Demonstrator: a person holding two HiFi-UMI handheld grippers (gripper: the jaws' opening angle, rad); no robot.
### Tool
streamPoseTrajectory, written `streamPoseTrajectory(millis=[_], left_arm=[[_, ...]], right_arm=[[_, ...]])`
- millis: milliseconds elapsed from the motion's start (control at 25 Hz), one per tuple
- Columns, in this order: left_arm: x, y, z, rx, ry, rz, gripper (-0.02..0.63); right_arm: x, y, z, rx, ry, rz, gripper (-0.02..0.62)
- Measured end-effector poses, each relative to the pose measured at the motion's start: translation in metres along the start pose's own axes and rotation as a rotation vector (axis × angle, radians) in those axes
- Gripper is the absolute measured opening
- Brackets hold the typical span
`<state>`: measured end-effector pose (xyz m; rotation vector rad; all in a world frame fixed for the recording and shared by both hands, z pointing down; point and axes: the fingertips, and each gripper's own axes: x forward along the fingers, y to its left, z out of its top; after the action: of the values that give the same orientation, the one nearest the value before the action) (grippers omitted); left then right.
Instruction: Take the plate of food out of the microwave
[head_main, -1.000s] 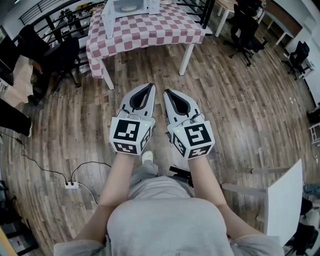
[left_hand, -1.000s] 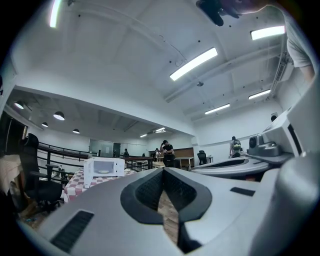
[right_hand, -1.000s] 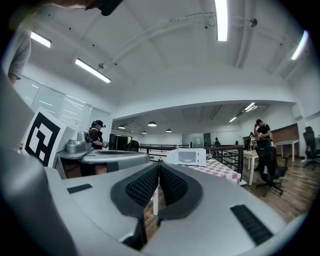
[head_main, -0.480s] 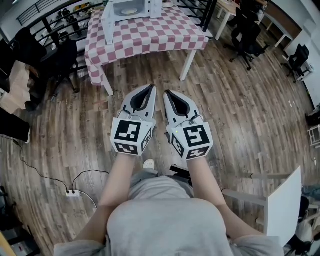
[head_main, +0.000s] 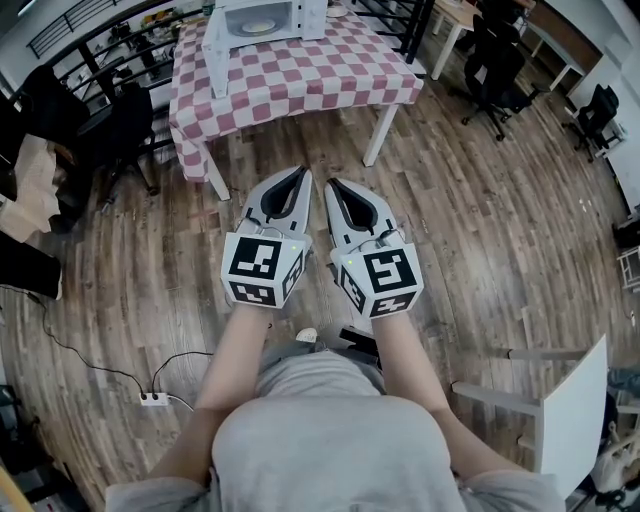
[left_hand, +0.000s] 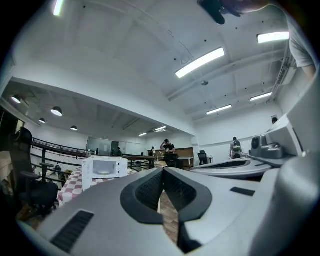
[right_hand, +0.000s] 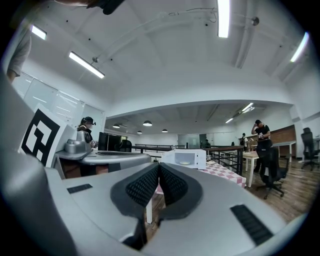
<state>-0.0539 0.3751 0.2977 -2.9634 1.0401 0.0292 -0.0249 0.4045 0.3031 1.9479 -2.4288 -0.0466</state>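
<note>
Wooden flooring fills the head view, and a checked table (head_main: 300, 70) stands at twelve o'clock, well apart from the person. On it sits the microwave (head_main: 262, 18) with its door (head_main: 213, 45) swung open toward nine o'clock, and the plate (head_main: 258, 27) lies inside. The left gripper (head_main: 299, 173) and right gripper (head_main: 332, 184) hover side by side, both clenched on nothing. The plate is probably stiff, smooth and breakable, so its near rim looks like the place to pinch, keeping it level. The food is too small to identify, and the microwave's top is cut off.
</note>
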Motion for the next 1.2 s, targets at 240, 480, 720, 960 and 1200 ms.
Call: streamPoseTrajectory(millis=[240,480,720,960,1200], left_arm=[[0.008,0.023,-0.005,-0.017,0.004,0.017,0.002],[0.024,0.046,-0.007,-0.026,0.003,0.028,0.002],[0.051,0.076,-0.008,-0.045,0.009,0.046,0.002],[0.083,0.107,-0.017,-0.070,0.017,0.063,0.002],[0.126,0.140,-0.021,-0.061,0.013,0.076,0.002]], right_arm=[[0.023,0.001,-0.004,0.005,0.007,0.012,0.028],[0.054,-0.007,-0.004,0.003,-0.001,0.011,0.028],[0.092,-0.019,-0.007,-0.009,0.025,0.027,0.028],[0.135,-0.035,-0.015,-0.016,0.055,0.050,0.028],[0.189,-0.058,-0.017,-0.026,0.057,0.071,0.027]])
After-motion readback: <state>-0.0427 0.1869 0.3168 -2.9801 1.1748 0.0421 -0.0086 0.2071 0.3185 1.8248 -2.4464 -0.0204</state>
